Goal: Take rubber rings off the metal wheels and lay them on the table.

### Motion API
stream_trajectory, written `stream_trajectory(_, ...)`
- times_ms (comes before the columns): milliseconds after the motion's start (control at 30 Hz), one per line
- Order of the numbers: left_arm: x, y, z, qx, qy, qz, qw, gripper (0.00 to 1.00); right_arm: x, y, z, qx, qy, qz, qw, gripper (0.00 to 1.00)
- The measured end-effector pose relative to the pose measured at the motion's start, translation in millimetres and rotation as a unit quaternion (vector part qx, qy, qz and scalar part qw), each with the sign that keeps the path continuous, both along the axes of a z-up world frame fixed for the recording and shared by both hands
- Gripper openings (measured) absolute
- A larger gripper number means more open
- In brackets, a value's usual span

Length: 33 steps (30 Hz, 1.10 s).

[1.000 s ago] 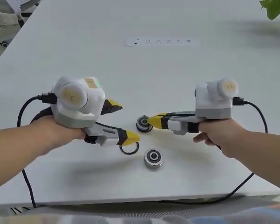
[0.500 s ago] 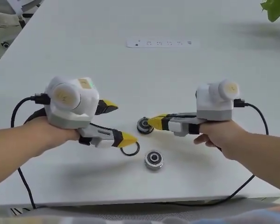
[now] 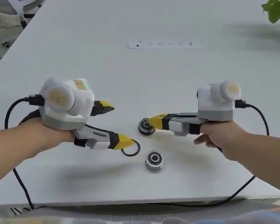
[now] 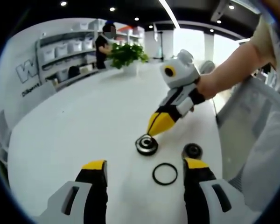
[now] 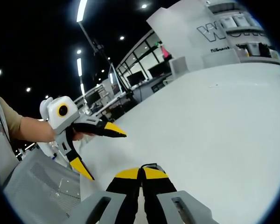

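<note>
Down on the white workbench (image 3: 191,84), a black rubber ring (image 3: 129,148) lies flat and free, just left of two small metal wheels. The left gripper (image 3: 115,123) hovers over it with jaws spread wide and nothing between them; seen from the left gripper view, the ring sits on the table just inside the right-hand jaw. The right gripper (image 3: 154,122) comes in from the right with its yellow-tipped jaws pressed together, the tips resting against the rim of the far wheel (image 3: 146,127) — whether they pinch any rubber there cannot be told. The near wheel (image 3: 154,159) stands alone, close to the table's near edge, apart from both grippers and a little right of the loose ring. A white power strip (image 3: 164,44) lies far back on the table, and a leafy green plant (image 3: 275,9) shows at the far right corner — black cables (image 3: 254,175) trail from both grippers toward the near edge.
</note>
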State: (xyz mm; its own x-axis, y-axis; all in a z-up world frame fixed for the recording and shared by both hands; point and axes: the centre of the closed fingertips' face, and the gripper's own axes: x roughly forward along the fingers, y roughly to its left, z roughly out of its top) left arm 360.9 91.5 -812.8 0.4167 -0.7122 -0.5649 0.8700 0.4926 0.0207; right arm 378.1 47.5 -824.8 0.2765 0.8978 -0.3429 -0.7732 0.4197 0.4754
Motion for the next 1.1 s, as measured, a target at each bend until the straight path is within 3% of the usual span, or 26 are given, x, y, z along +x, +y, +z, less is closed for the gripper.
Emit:
stream_trajectory(367,-2.9,4.5,-0.5,0.000,0.001,0.003,1.0000,0.67,-0.9,1.6,2.5,0.005,0.000,0.001,1.0000,0.00)
stream_trajectory(400,-3.1,4.8,-0.5,0.001,0.001,0.003,1.0000,0.67,0.9,5.3,11.4,0.032,0.001,-0.004,0.9995,0.00)
stream_trajectory(1100,-12.3,14.1,7.3,-0.002,-0.002,-0.001,1.0000,0.71,-3.5,11.6,27.3,0.046,0.000,0.003,0.9989,0.00)
